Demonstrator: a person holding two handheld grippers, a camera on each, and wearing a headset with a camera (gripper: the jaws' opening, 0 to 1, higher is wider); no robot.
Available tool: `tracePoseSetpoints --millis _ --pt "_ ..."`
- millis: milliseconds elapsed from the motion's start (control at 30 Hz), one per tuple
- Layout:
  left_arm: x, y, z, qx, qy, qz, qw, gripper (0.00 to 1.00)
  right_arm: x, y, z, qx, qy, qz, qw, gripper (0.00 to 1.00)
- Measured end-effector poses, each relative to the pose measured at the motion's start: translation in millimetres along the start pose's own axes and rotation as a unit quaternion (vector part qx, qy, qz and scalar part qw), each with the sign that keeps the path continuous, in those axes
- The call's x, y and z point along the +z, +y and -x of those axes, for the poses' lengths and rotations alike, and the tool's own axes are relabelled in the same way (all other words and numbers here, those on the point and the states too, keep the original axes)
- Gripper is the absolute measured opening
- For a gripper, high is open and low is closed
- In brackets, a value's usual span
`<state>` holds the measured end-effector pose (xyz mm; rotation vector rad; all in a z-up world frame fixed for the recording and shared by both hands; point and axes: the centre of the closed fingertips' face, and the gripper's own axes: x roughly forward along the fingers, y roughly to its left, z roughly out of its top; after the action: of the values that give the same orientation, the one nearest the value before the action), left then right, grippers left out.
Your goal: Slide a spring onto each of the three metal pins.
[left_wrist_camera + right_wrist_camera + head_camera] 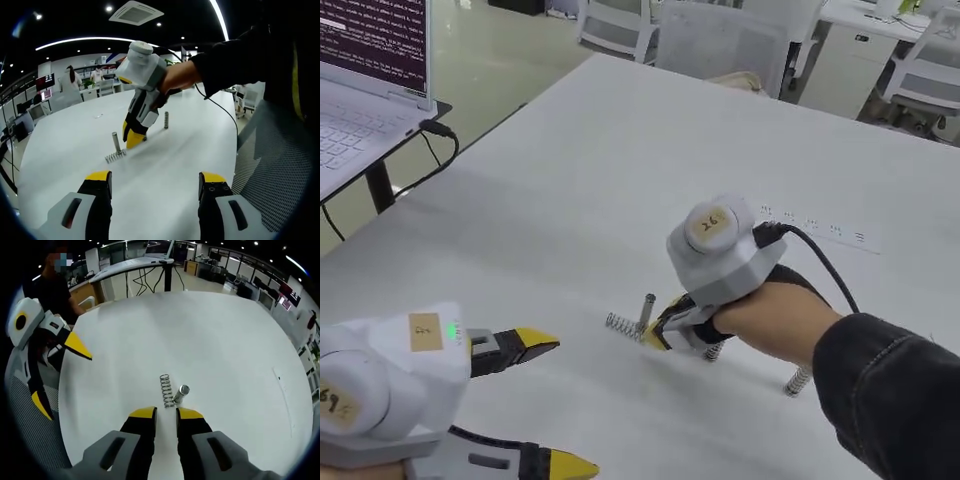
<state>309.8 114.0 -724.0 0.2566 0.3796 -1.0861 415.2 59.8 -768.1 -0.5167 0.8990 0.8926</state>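
Right gripper (166, 413) was almost pressed together, empty; spring (165, 389) lay just past its tips. It looked light, squashy and likely to roll, so grab mid-coil, gently. Left gripper (156, 176) was spread.

Your right gripper (662, 330) low over mid-table (620, 160), tips just beside bare upright pin (647, 310). Loose spring (620, 325) lies flat, touching pin's foot. Spring-clad pin (714, 351) under your hand (770, 315); second spring-clad pin (798, 380) toward right edge. Your left gripper (563, 404) at near-left corner, jaws wide apart. Laptop (360, 70) beyond left edge.
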Motion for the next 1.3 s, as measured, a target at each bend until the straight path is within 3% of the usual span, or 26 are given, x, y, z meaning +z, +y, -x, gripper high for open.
tracePoseSetpoints --millis 667,1300 --pt "-5.1 6.5 5.1 0.006 0.005 0.008 0.9999 0.65 -2.7 -1.7 -22.6 -0.001 -0.010 -0.017 0.9998 0.14" --pt "-7.2 4.0 4.5 0.003 0.008 0.010 0.9999 0.64 -5.8 21.5 -28.4 0.020 0.004 0.015 0.9997 0.13"
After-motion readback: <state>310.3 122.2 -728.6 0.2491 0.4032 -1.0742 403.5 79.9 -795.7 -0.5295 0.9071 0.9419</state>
